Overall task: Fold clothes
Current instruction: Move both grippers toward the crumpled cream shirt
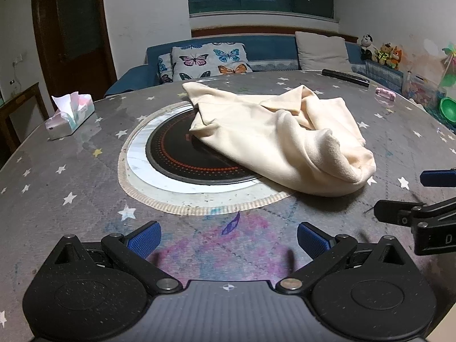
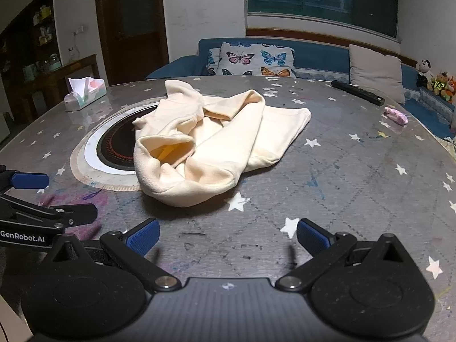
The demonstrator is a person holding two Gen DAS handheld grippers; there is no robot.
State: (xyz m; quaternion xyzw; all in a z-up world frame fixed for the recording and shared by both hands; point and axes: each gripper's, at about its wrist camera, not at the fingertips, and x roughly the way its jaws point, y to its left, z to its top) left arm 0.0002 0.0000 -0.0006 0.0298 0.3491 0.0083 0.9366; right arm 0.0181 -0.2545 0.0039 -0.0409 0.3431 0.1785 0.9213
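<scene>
Cream garment (image 1: 273,131) lying crumpled on desk (image 1: 71,176), partly covering black hob (image 1: 182,154).
Tissue box (image 1: 71,116) holding tissues; left hand-held gripper (image 1: 226,240) and right hand-held gripper (image 2: 228,236) hovering before garment, fingers spread apart, gripping nothing.

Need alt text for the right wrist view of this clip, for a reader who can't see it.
A crumpled cream garment lies unfolded on a grey star-patterned table, partly covering a round black inset. The right claw is open and empty in front of it, with the left claw at the left edge. A blue sofa sits behind.
</scene>
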